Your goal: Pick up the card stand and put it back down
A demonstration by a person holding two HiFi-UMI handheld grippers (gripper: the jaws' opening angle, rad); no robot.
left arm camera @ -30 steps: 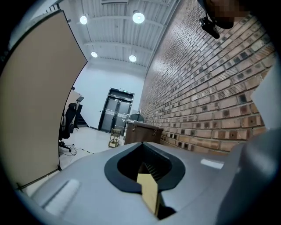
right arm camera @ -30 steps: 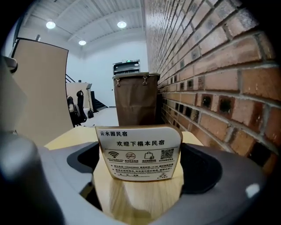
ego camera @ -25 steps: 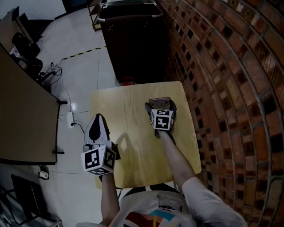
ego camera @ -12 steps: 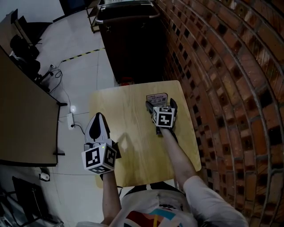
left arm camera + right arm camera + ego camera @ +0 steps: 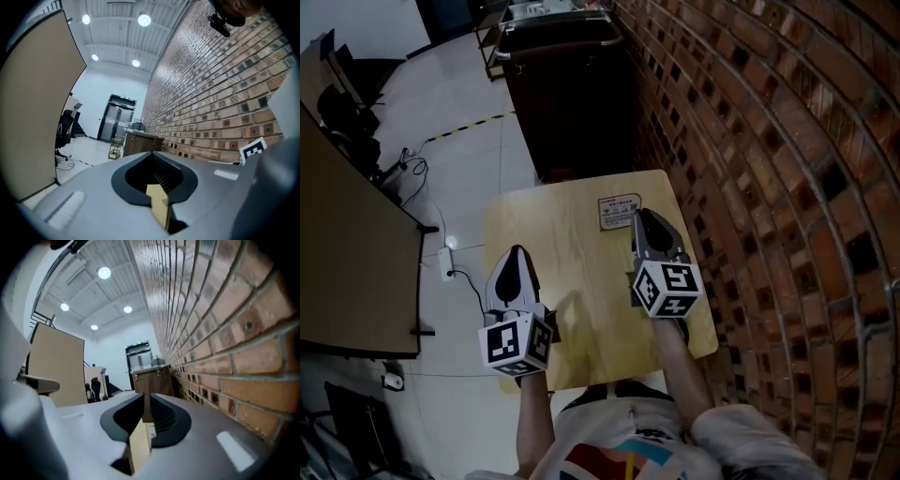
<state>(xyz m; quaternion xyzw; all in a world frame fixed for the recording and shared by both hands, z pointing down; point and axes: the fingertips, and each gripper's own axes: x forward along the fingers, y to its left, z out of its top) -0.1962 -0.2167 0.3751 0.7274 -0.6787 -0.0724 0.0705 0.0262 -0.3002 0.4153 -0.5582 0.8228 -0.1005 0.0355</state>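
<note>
**Both tongs closed and empty, card stand on the table near its far edge**

The right tongs (image 5: 643, 218) have just been closing. In the right gripper view (image 5: 146, 401) the two dark pads stand almost together, with only a thin slit between them, and nothing is pinched there. Low in that slit a sliver of printed card shows beyond the pads. From the head view the tips of these tongs lie at the right edge of the card stand (image 5: 619, 212), and their marker cube (image 5: 667, 288) sits nearer the person, above the forearm.

The left tongs (image 5: 517, 255) are also together. In the left gripper view (image 5: 151, 154) the pad tips meet and hold nothing. They hover over the left side of the table (image 5: 572, 253), well apart from the stand.

The card stand is on the pale wooden table close to its far edge, right of centre, with its printed face visible from above. Neither pair of tongs holds it.

Beyond the table's far edge stands a dark cabinet (image 5: 572, 94). A brick wall (image 5: 769, 141) runs along the right. On the left the light floor (image 5: 478, 178) carries a strip of yellow-and-black tape (image 5: 473, 122) and a loose cable (image 5: 422, 169), beside a brown partition panel (image 5: 347, 244).
</note>
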